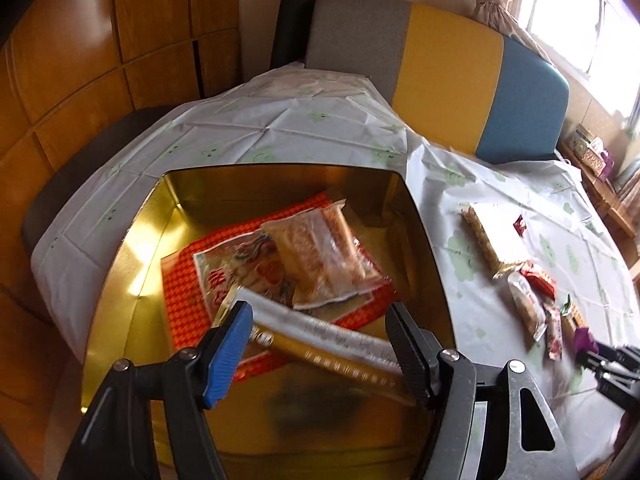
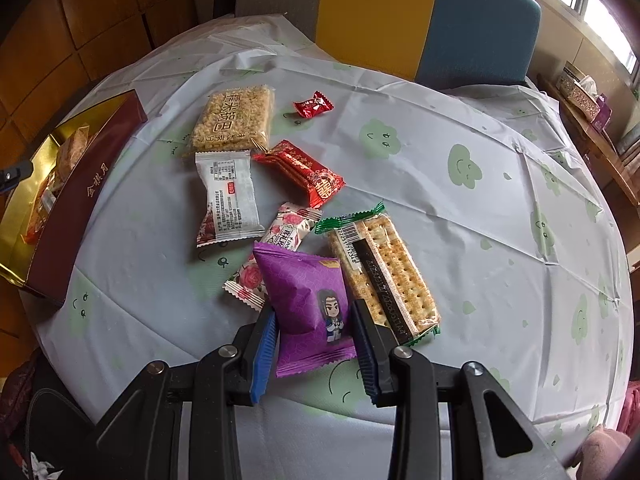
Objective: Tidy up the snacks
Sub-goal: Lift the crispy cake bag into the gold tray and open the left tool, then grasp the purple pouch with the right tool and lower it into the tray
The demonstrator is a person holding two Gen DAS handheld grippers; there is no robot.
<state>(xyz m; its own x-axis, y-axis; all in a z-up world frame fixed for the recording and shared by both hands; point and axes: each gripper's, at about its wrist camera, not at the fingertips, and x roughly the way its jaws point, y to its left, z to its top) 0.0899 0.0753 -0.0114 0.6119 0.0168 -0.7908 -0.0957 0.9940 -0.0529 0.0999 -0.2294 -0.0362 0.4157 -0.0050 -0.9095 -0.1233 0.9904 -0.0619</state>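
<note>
Gold-lined and open, the tin box (image 1: 256,196) is the landmark for everything else: it sits on the surface (image 2: 460,240), under its white cloth printed with green smiling clouds, with a red checked pack (image 1: 188,292) and a clear rice-cracker pack (image 1: 320,256) already lying inside.

Over the box's near edge, the left tool (image 1: 318,350) is spread wide. A long gold-and-white wrapper (image 1: 320,344) lies slantwise between its fingers and looks blurred, so it appears released, or just being let go, into the box; I cannot tell whether either finger touches it.

To the right of the box, well apart from it, the loose snacks lie in a cluster: a rice crisp bar (image 2: 236,120), a small red candy (image 2: 314,105), a white packet (image 2: 230,196), a red packet (image 2: 304,170), a rose-print packet (image 2: 276,248) and a saltine pack (image 2: 384,276). At the near end of that cluster, the right tool (image 2: 314,334) brackets a purple pouch (image 2: 308,304), both pads at its sides and seemingly pressing in.

The step in hand looks like loading snacks one by one. Next, the right tool should firm its grip, lift the pouch off its neighbours, and carry it left over the box wall.
</note>
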